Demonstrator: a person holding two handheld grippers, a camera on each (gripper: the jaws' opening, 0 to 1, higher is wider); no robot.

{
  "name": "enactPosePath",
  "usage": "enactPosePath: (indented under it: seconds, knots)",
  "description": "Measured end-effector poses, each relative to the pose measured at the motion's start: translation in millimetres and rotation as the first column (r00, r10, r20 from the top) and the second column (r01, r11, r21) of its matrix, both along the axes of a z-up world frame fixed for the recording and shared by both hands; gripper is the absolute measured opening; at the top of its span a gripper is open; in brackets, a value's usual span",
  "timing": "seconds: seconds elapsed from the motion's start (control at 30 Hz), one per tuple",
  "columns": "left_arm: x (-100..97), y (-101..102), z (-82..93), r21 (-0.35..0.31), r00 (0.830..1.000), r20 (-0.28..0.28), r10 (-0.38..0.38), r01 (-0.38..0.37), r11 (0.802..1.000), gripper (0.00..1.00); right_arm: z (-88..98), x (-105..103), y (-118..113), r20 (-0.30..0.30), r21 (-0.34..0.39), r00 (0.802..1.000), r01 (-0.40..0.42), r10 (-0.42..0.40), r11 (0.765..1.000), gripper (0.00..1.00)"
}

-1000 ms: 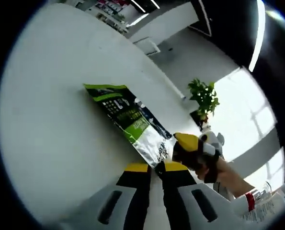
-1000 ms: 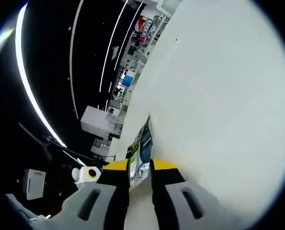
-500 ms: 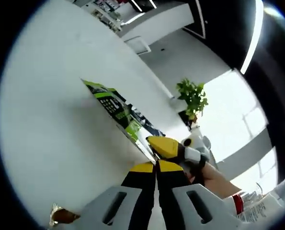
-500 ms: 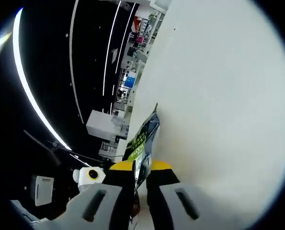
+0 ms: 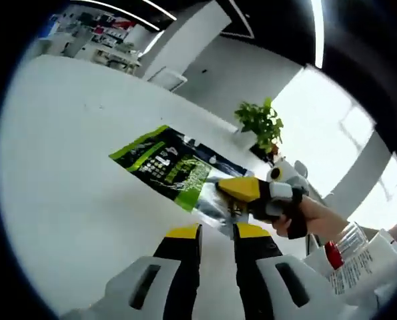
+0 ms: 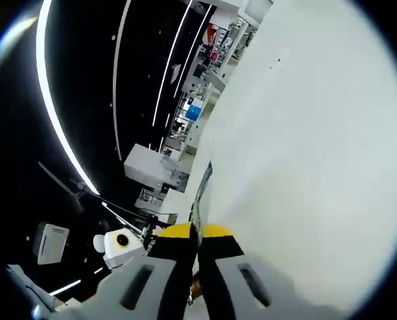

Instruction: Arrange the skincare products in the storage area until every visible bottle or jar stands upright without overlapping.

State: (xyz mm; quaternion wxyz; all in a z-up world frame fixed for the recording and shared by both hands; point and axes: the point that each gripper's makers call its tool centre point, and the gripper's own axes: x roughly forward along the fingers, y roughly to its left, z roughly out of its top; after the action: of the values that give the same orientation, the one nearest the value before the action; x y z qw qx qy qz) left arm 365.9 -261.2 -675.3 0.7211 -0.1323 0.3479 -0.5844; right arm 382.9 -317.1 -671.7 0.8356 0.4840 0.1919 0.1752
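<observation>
green, black and silver foil forms the pouch (image 5: pixel 178 172), which lies over the white table (image 5: pixel 65 167) with its silver end lifted toward the right gripper (image 5: pixel 241 193). in the left gripper view, the right gripper enters from the right, held by a hand (image 5: pixel 315 220), and its yellow-tipped jaws are clamped on the silver end of the pouch. the left gripper (image 5: pixel 217 233) sits just below that end with its jaws a narrow gap apart and nothing between them. white print covers the pouch's green and black panel, but it is too small to read. a white container (image 5: pixel 361 263) with a red cap and dense black label text, also unreadable, stands at the lower right. a potted plant (image 5: pixel 259 123) stands beyond the table. in the right gripper view, the right gripper (image 6: pixel 198 233) has its jaws pressed together on the pouch (image 6: pixel 201 197), seen edge-on against the table (image 6: pixel 318 147).
</observation>
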Motion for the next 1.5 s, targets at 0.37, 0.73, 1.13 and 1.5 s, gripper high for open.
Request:
enactPosePath:
  seconds: [0.37,0.73,1.13,1.5]
  knots:
    - [12.1,48,23.9,0.247,0.9,0.411,-0.145,0.043,0.968,0.26,20.2,-18,17,0.028,-0.289,0.984,-0.16,0.176,0.944,0.01]
    - [7.7,55,76.4,0.39,0.662,0.672,-0.333,0.066,0.919,0.3,47.4,-32,48,-0.02,-0.625,0.904,-0.345,0.427,0.7,0.01]
    - [-2.0,72,124.3,0.496,0.443,0.772,-0.456,0.03,0.868,0.34,76.0,-42,80,-0.079,-0.869,0.789,-0.354,0.609,0.345,0.01]
    - [-4.3,85,118.4,0.614,0.313,0.744,-0.59,0.029,0.789,0.34,102.2,-48,131,-0.11,-0.98,0.64,-0.198,0.76,0.024,0.01]
